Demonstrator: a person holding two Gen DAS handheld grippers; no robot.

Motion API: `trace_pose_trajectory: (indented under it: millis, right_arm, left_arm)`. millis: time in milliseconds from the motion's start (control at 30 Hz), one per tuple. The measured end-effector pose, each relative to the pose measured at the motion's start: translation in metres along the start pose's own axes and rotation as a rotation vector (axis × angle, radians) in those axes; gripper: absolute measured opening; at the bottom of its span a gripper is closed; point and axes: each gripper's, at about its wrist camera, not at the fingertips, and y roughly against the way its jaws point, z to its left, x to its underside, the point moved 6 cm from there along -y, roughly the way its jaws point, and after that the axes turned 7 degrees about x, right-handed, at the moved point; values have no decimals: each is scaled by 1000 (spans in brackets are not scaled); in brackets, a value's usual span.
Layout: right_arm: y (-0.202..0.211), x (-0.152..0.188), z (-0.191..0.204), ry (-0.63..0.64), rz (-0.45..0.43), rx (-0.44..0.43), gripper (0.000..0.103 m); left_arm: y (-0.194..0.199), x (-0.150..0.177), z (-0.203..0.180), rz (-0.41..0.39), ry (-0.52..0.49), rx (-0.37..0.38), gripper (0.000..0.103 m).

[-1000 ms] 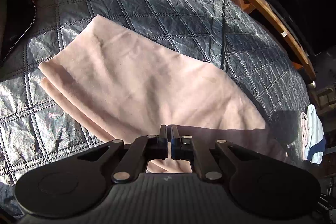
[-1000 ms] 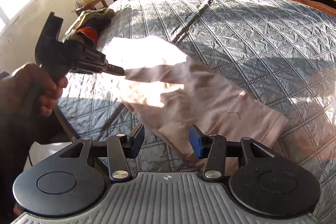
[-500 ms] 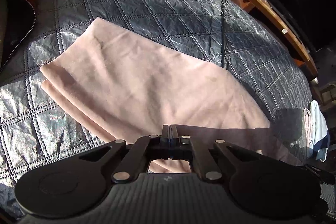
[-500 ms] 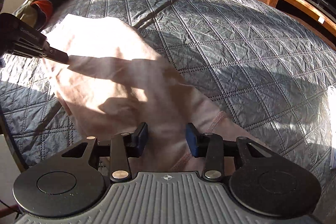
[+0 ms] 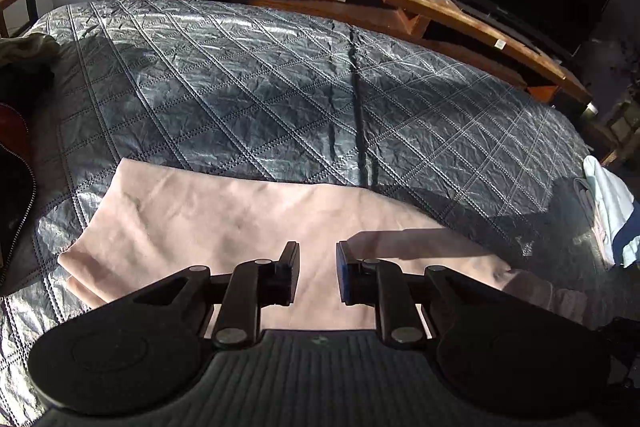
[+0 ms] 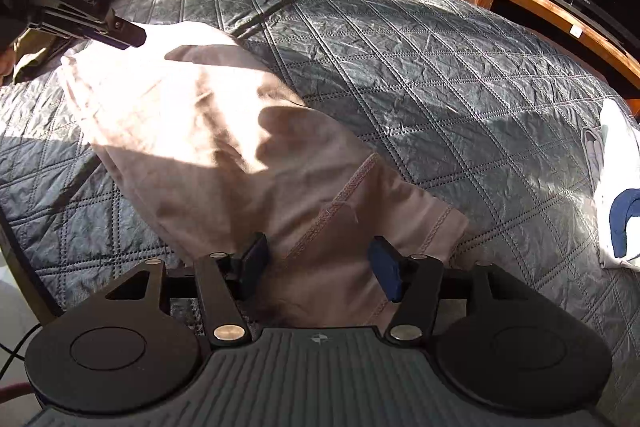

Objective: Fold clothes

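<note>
Released, pink shirt (image 5: pixel 224 223) lies beside folded clothes (image 5: pixel 608 211).

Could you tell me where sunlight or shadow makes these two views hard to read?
Right wrist view: hard sun bleaches the pink garment near the left gripper, and shadows cross its middle. Left wrist view: the room behind the quilt is nearly black; the quilt glints, and its far edge bows from fisheye.

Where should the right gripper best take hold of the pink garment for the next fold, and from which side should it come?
Probably the stitched hem end of the pink garment, which lies between the open jaws of the right gripper. Come in low from the near edge of the quilted bedspread: there the cloth is thin and flat, and the hem gives a firm edge to pinch.
</note>
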Motion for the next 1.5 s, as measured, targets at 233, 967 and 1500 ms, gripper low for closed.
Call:
trace_pose_trajectory:
  millis: [233, 967, 1500]
  right_arm:
    - [1, 1, 0, 3, 0, -4, 65]
    - [3, 3, -1, -1, 3, -24, 70]
    - [22, 20, -91, -674, 22, -203, 72]
  left_arm:
    - [-41, 8, -37, 106, -175, 15, 33]
    - [-14, 3, -43, 18, -305, -73, 33]
    - [-38, 43, -45, 172, -374, -89, 57]
